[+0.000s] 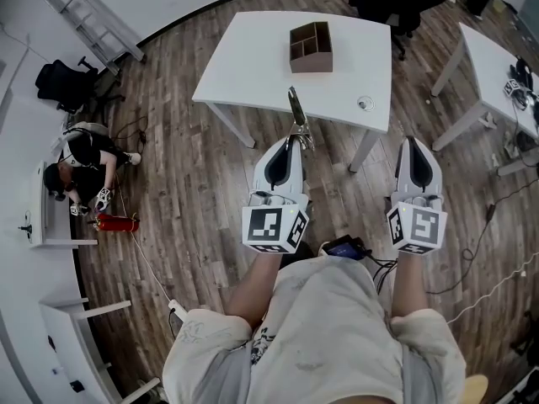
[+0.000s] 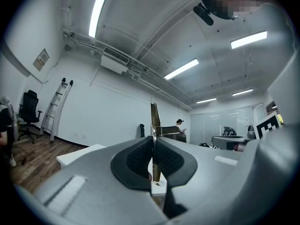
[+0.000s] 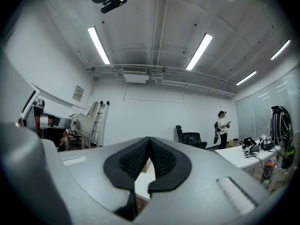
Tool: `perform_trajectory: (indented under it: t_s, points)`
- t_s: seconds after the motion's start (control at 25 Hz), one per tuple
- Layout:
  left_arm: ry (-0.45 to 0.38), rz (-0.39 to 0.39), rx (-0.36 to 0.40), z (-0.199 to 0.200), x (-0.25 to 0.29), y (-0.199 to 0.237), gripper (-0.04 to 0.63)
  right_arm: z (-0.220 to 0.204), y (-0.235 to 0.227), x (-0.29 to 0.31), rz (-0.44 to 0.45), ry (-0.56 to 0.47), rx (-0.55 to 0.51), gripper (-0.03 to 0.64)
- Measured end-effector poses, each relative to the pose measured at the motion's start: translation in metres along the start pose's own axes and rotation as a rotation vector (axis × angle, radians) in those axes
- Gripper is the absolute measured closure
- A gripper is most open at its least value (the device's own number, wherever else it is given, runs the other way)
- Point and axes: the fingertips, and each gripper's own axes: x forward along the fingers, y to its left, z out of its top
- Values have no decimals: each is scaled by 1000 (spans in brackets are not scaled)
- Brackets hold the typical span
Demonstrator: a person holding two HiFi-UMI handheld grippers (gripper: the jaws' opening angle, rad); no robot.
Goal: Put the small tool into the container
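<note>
Head view, left gripper (image 1: 290, 141) clamped on small tool (image 1: 296, 112), its long axis pointing forward toward container (image 1: 311, 46) on white table (image 1: 253, 70), well apart, right gripper (image 1: 416, 143) jaws together, empty.

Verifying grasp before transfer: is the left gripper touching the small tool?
Touching. Left gripper view: the left gripper has its jaws shut on the small tool, which sticks out beyond them.
</note>
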Motion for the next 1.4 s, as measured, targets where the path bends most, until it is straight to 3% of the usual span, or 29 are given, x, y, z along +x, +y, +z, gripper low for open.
perform_trajectory:
  t_s: [0.2,0.68,1.4]
  points:
    - [14,14,-9,-16,156,75,572,-25,-23,173,12,16,3,613]
    - [16,-11,-10,-3,367,267,572,-30,29,452,-6,15,-17,612]
    - [38,-45,-62,0,636,593,572,-61,168,849,-13,52,-48,612]
